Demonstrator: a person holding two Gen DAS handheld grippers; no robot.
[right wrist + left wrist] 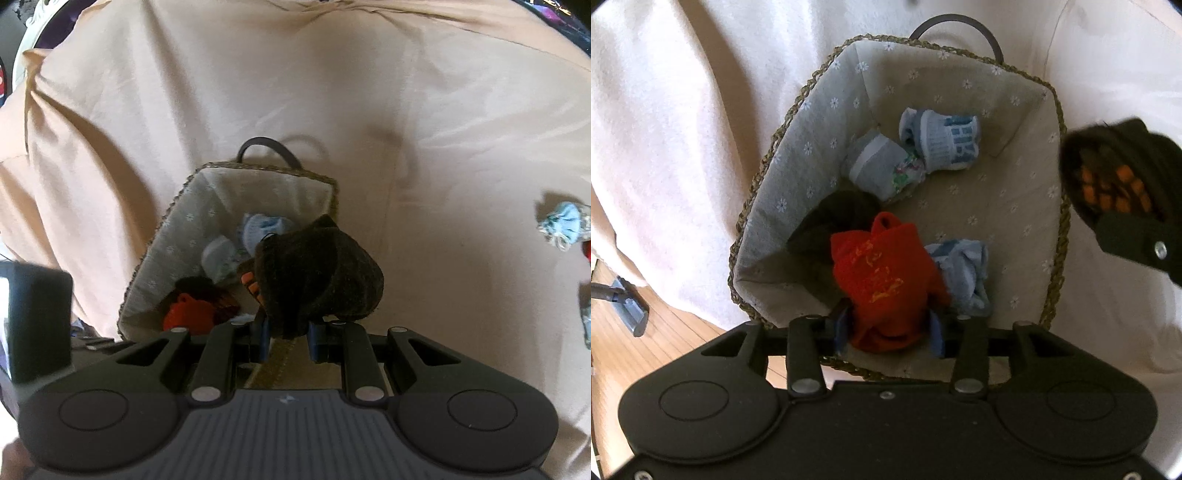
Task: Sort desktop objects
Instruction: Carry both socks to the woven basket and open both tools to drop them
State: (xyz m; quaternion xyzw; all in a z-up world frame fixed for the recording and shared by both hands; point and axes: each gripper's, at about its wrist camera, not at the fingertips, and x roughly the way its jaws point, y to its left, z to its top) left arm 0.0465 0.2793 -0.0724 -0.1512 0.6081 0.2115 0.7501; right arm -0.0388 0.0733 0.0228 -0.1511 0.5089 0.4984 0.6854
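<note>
A: Start at the left. What lies there?

B: In the left wrist view, a strip of wooden floor shows at the lower left, and a pale cream cloth covers the desk. On it stands a woven straw basket with a grey daisy-print fabric lining and a dark loop handle at its far rim.

A: And the left tool?

B: The left tool points steeply down into the near end of the basket. A rolled red sock with yellow markings sits between its blue pads. The jaws stand a little apart; whether the pads press the sock I cannot tell.

A: What else is in the basket?

B: A dark olive sock just left of the red one, a crumpled light blue sock just right of it, and farther back a grey rolled sock touching a blue-and-white patterned sock.

A: The right side?

B: The right tool is pinching a dark brown rolled sock with orange patches, held over the basket's right rim. Well to the right, a small light blue bundle lies on the cloth.
</note>
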